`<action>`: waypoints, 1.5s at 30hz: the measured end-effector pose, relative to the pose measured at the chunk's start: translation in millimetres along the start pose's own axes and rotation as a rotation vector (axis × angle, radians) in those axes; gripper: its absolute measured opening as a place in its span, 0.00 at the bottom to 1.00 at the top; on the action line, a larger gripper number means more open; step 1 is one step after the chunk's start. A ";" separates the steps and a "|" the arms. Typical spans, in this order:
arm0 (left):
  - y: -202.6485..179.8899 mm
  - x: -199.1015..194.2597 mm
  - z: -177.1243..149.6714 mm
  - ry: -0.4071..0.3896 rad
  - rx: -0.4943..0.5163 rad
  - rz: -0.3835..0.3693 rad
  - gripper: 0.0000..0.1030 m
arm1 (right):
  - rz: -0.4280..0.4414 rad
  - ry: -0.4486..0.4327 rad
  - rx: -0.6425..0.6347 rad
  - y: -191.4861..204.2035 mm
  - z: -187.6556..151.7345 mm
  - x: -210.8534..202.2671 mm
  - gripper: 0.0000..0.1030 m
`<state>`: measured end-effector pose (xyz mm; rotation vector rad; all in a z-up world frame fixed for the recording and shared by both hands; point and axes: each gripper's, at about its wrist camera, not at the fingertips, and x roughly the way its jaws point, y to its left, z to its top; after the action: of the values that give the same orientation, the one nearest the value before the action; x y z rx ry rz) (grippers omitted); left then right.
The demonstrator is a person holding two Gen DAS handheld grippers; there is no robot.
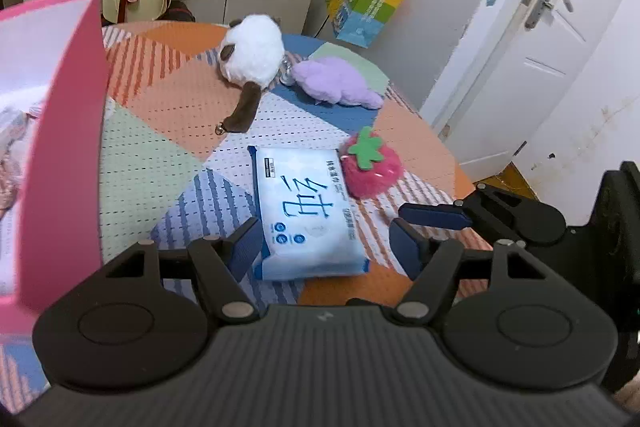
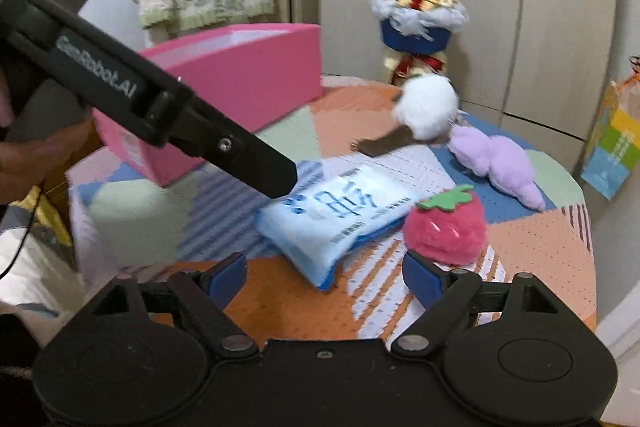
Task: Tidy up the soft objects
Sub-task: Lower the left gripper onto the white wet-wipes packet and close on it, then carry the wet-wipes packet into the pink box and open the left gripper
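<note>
Both grippers closing in on the pale blue plastic tissue pack (image 1: 308, 211)

Left gripper (image 1: 324, 247) straddles it with jaws apart; right gripper (image 2: 324, 275) hangs wide and empty near the pink plush strawberry (image 2: 444, 227), likely bound for the pink box (image 2: 240, 83).

My left claw (image 1: 324, 247) fills the lower frame of its own view, jaws parted, gripping nothing. My right claw (image 2: 324, 277) is spread wide and empty. My hand (image 2: 36, 151) shows at the left edge.

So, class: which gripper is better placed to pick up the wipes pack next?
Probably the left gripper: its open fingers already straddle the wipes pack. The right gripper sits off its corner, nearer the strawberry plush.
</note>
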<state>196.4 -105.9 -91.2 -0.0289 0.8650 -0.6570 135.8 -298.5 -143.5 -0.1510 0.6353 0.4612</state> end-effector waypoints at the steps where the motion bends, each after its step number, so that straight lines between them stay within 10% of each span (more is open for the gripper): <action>1: 2.6 8.3 0.0 0.007 -0.002 0.014 0.65 | -0.002 -0.002 0.001 -1.2 0.1 4.5 0.85; 19: 27.9 42.6 -17.1 -0.007 -0.033 -0.039 0.32 | -0.071 -0.051 0.109 23.3 -5.5 45.1 0.83; 28: 3.5 31.3 -28.4 0.001 0.023 -0.024 0.32 | -0.107 -0.114 0.113 37.1 -12.6 40.9 0.64; 45: -21.6 -12.2 -48.3 0.065 0.102 -0.020 0.36 | -0.041 -0.061 0.136 60.0 -9.7 4.5 0.61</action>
<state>145.0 -105.3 -108.5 0.0760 0.8938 -0.7230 106.3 -246.1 -153.8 -0.0213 0.6000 0.3804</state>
